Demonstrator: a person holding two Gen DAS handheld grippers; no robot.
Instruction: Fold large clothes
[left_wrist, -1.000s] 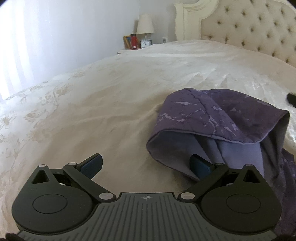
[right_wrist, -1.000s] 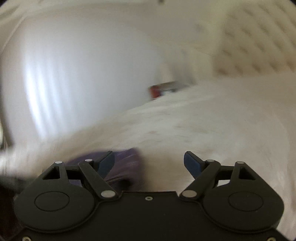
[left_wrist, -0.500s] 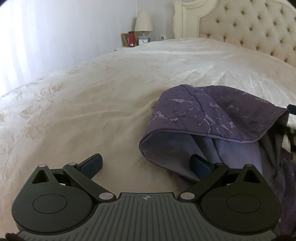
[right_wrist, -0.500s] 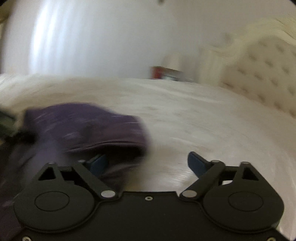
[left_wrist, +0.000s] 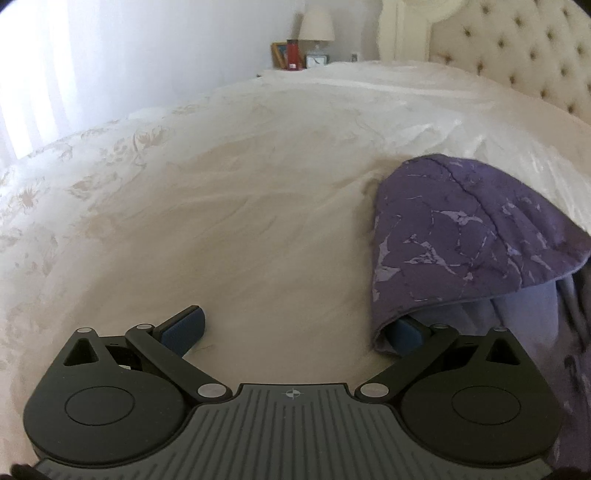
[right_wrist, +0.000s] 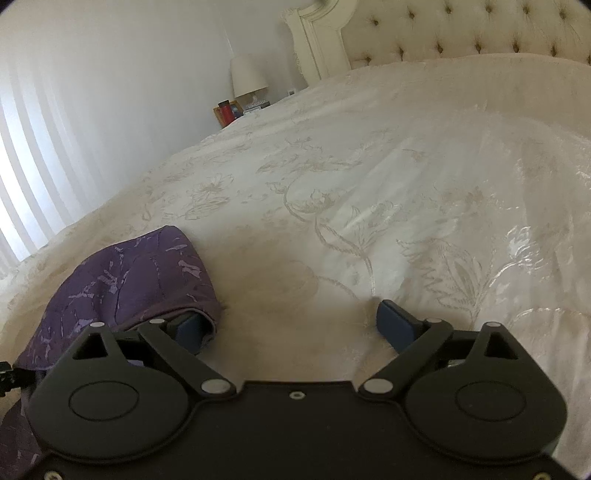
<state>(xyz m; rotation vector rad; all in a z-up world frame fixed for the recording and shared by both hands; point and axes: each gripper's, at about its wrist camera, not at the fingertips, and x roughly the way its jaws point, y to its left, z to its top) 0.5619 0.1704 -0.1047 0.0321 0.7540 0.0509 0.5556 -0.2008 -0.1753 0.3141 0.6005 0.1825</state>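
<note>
Lying on the cream floral bedspread (left_wrist: 229, 229), bunched and partly doubled over itself: the purple garment (left_wrist: 461, 236), marbled with paler streaks, paler lining showing under its turned edge. Sat at the right of the left wrist view and at the lower left of the right wrist view (right_wrist: 125, 273).

Left gripper (left_wrist: 293, 330): spread wide, low over the bedspread. Left finger (left_wrist: 183, 328) bare above the cream cloth; right finger (left_wrist: 406, 334) tucked under the garment's hemmed edge, partly covered by it. Nothing pinched.

Right gripper (right_wrist: 295, 326): likewise spread wide. Left finger (right_wrist: 190, 328) slipped beneath the garment's folded corner, fabric draped over the tip; right finger (right_wrist: 397, 325) down against the bedspread, possibly pressing a small pucker into it, though hard to judge from that angle. Nothing clamped.

Seen beyond, at the head of the bed: tufted cream headboard (right_wrist: 461, 33), carved white post beside it. Further off, on a nightstand mostly hidden by the mattress edge: lamp with a pale shade (left_wrist: 316, 26), red bottle (left_wrist: 293, 55), small clock (left_wrist: 317, 59). Bright curtained window (right_wrist: 33, 177) along the left wall.
</note>
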